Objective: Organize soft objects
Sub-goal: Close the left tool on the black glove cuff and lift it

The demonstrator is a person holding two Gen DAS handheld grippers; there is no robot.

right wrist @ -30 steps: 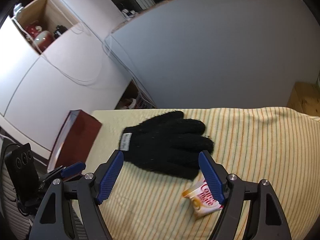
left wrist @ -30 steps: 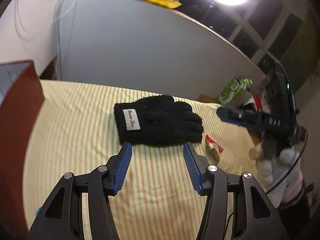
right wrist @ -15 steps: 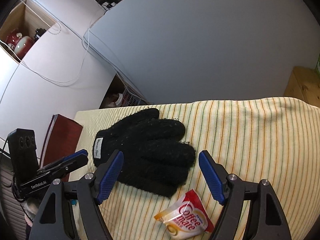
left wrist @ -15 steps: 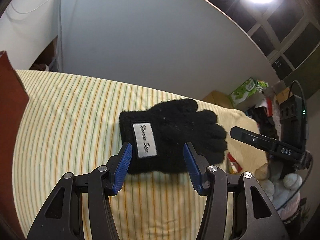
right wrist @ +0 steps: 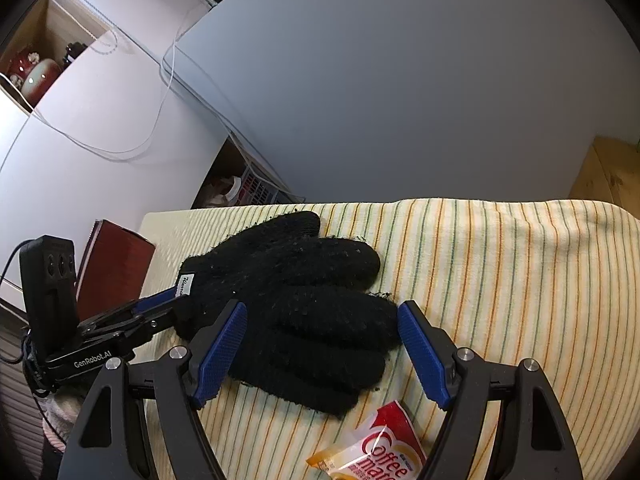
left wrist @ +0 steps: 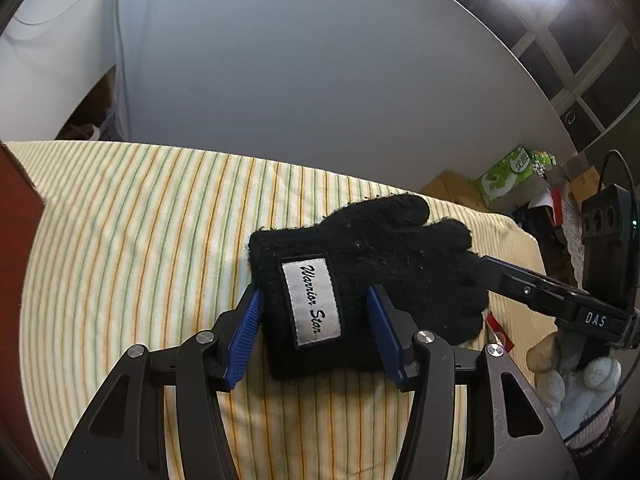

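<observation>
A black knit glove [left wrist: 384, 256] with a white "Warrior Star" label lies flat on the striped yellow cloth [left wrist: 140, 240]. My left gripper [left wrist: 314, 300] is open and low over the glove's cuff, one blue pad on each side of the label; I see no squeeze on the knit. In the right wrist view the glove [right wrist: 304, 304] shows from its finger end. My right gripper [right wrist: 322, 308] is open there, its pads flanking the glove's fingers. Each gripper shows in the other's view: the right gripper [left wrist: 482, 268] at the fingertips, the left gripper [right wrist: 176, 300] at the cuff.
A Coffee mate sachet [right wrist: 380, 452] lies on the cloth just in front of the glove's fingers. A red-brown box [right wrist: 116, 264] stands at the cloth's left end. A grey panel [left wrist: 320, 80] rises behind the cloth. A green carton [left wrist: 508, 176] and clutter sit at the far right.
Both grippers came down and closer to the glove. The left now straddles the cuff and the right the fingers. Neither jaw width changed.
</observation>
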